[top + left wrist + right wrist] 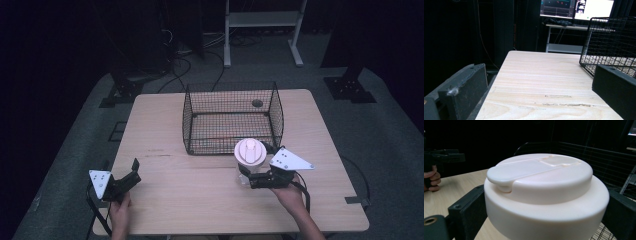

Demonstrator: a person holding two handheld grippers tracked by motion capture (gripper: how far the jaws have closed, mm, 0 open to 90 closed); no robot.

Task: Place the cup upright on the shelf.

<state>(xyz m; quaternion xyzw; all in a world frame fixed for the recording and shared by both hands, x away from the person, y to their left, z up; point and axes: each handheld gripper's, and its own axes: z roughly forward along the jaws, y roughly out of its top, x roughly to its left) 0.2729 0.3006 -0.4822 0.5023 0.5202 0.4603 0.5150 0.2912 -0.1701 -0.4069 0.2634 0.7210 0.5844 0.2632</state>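
A clear jar with a wide cream flip-top lid (250,151) stands upright just in front of the black wire basket (232,117). My right gripper (251,178) is shut on the jar's body below the lid. In the right gripper view the lid (544,185) sits between the two black jaws, with the basket (586,157) behind it. My left gripper (134,171) is open near the table's front left corner, holding nothing. In its own view, bare tabletop lies between the spread jaws of the left gripper (537,100) and the basket (611,45) is at the right.
The light wood table (200,200) has a small round hole (257,103) under the basket. Beyond the table are a white frame (262,30), floor cables (180,65) and black stand bases (350,87). Monitors (576,8) glow at the back.
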